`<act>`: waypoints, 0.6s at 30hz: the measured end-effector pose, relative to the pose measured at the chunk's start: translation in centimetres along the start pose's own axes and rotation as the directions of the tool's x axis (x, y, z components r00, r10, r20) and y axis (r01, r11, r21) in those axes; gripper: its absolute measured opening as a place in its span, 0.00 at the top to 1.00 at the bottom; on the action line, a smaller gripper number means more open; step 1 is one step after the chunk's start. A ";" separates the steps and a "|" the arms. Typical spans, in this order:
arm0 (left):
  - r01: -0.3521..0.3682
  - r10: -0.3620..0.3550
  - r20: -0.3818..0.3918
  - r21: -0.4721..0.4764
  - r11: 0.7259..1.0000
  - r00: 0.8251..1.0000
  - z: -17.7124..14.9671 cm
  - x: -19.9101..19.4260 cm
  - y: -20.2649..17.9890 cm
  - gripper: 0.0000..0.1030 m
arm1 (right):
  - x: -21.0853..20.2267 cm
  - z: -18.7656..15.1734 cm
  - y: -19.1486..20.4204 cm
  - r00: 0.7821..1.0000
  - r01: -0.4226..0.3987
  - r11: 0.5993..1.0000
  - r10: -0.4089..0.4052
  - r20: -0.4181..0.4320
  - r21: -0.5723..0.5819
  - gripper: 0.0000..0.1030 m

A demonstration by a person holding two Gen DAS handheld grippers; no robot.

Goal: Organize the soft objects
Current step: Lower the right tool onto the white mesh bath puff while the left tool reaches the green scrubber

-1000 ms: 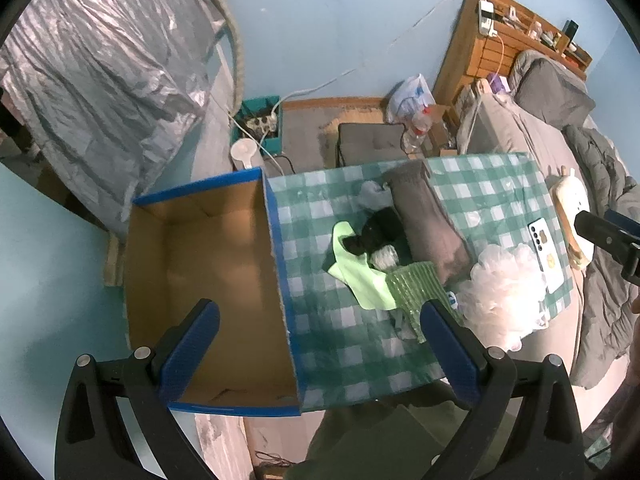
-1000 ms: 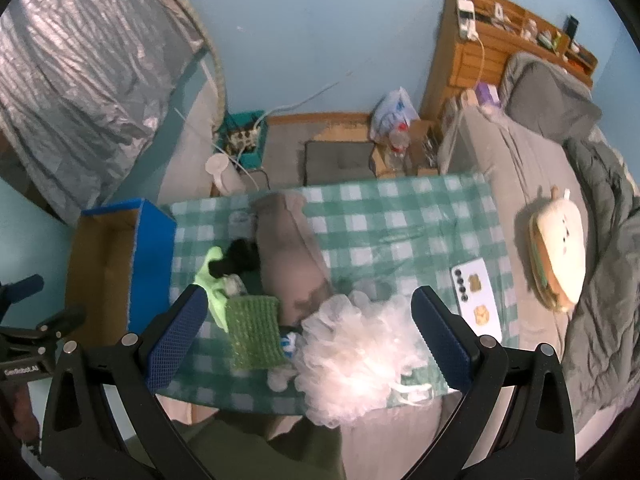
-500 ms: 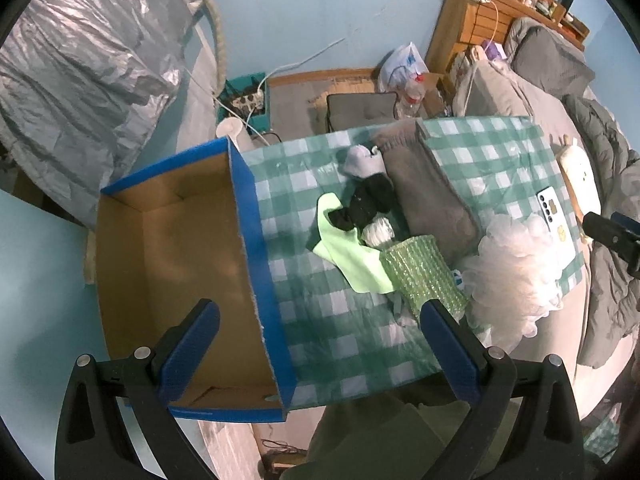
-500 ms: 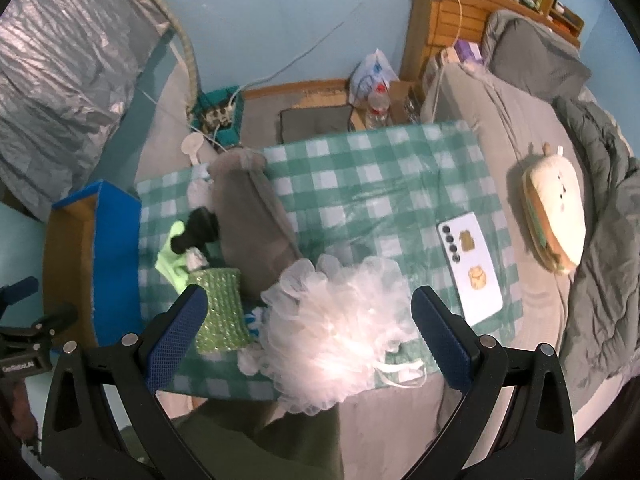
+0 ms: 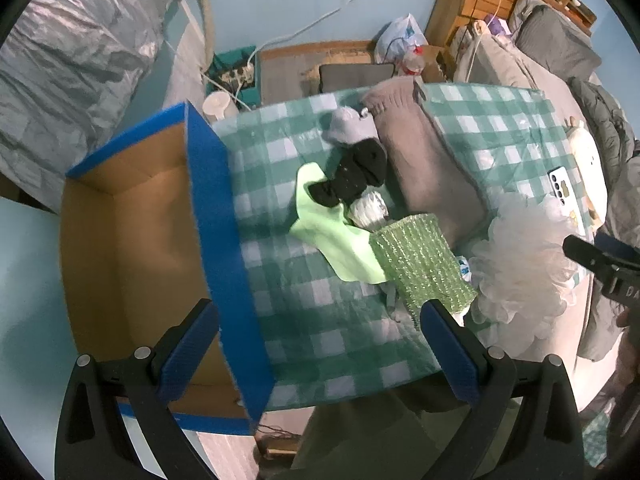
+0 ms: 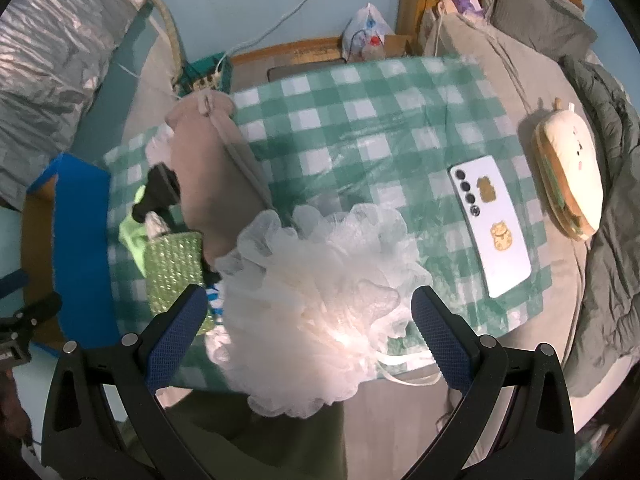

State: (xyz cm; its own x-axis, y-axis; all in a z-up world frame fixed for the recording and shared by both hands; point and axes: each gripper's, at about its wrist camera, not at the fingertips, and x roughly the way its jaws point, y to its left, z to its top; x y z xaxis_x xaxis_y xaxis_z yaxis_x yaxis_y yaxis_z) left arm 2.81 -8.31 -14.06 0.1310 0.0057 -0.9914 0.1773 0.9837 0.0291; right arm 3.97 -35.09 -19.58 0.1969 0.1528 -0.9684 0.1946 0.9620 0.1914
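- Progress: by my read, nothing sorted yet. box [image 5: 132,248] at the table's left edge shows only bare cardboard inside; every soft item is on the cloth [image 5: 320,320]. Whole job is left.
- Left gripper [image 5: 320,344]: wide open, empty, hanging over the table's near-left part, with the box wall between its fingers.
- Right gripper [image 6: 310,330]: wide open, grips nothing; the pouf [image 6: 316,300] sits between its fingers, contact not clear. Likely first pick, my guess.
- Counts, largest to smallest:
- 1 box, open top, blue rim, touching the table's left edge.
- 1 grey roll [image 5: 428,168], folded fabric, running from the far edge toward the near edge, mid-table.
- 1 pouf, white mesh, at the near edge, spilling past it.
- 1 plush [image 6: 568,180], sandwich-shaped, off the table on the bed to the right; can't tell if it's part of the job.
- 1 green pad [image 5: 424,264], bubbly texture, near edge, between pouf and lime cloth.
- 1 lime cloth [image 5: 328,224], flat, left of centre, nearest the box.
- 1 phone [image 6: 490,228], face down, right part of the table. Not soft; leave it.
- 1 black item [image 5: 356,176], sock-like, lying on the lime cloth's far end.
- 1 pale grey item [image 5: 348,128], small, bunched, by the far edge beside the roll.
- 1 white roll [image 5: 368,208], small, between black item and pad.
- Small blue-and-white scrap under the pad's right edge; can't identify it.
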 end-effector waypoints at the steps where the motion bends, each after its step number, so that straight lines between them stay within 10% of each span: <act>1: 0.007 -0.007 -0.008 -0.006 1.000 1.000 0.0 0.3 -0.1 0.02 | 0.5 -0.1 -0.1 1.000 -0.003 1.000 0.003 -0.010 0.002 0.03; 18: 0.060 -0.066 -0.112 -0.053 0.997 0.992 0.5 5.6 -2.4 0.02 | 6.2 -1.2 -0.4 0.994 -0.010 1.000 0.007 -0.111 -0.026 0.03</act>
State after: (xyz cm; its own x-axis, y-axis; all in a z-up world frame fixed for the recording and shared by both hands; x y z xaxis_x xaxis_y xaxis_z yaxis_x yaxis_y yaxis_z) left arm 3.60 -10.75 -19.67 0.0094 -0.0388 -0.9992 0.1333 0.9904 -0.0372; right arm 3.97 -34.22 -25.88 0.0899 0.1835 -0.9789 0.1676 0.9661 0.1965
